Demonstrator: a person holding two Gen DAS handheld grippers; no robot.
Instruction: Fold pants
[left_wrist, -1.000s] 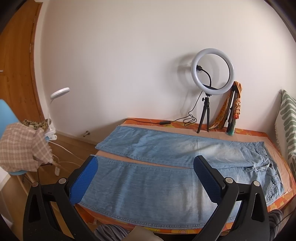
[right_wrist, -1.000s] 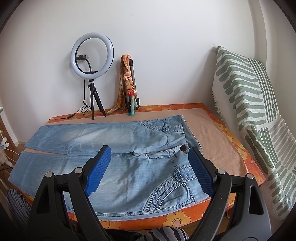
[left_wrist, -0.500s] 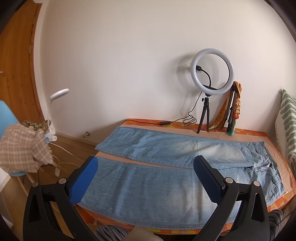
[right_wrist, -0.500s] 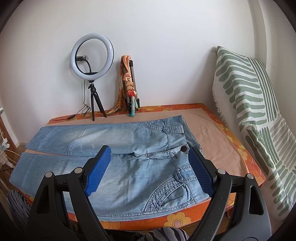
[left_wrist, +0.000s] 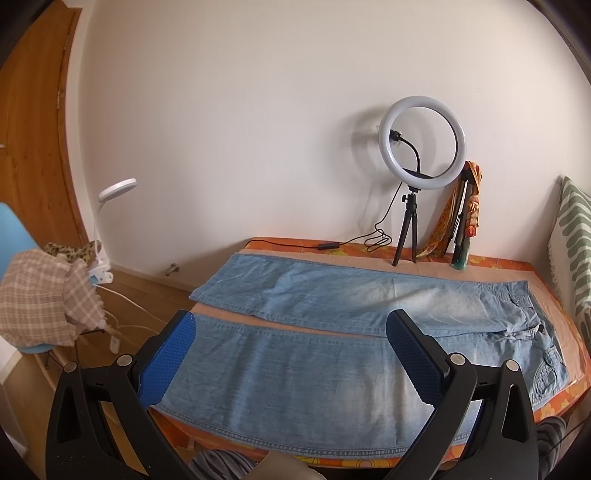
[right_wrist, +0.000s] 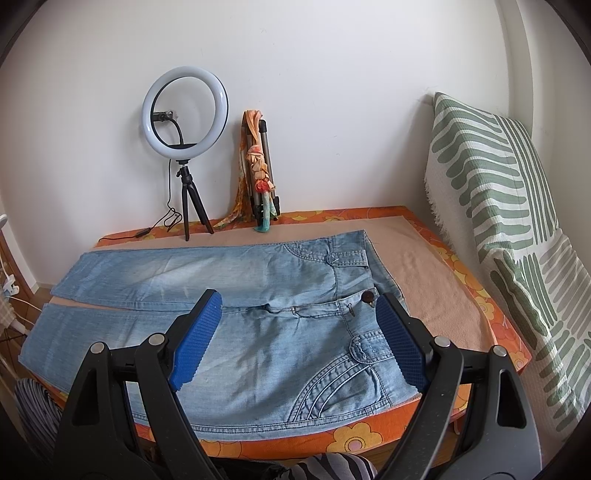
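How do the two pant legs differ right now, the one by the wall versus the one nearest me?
The far leg lies nearer the ring light; the near leg lies along the table's front edge. The far leg's hem sits wholly on the table; the near leg's hem reaches the left end and seems to overhang. Both lie flat, unfolded, side by side, parted by a narrow gap.

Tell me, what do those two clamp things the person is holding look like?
Both look alike. The left gripper and right gripper each have two matte black plastic arms with triangular cut-outs and round silver pins at the joints. Each arm ends in a long blue pad with a dotted, grippy texture. No cables show. Striped grey-and-white fabric shows below, probably the person's clothing.
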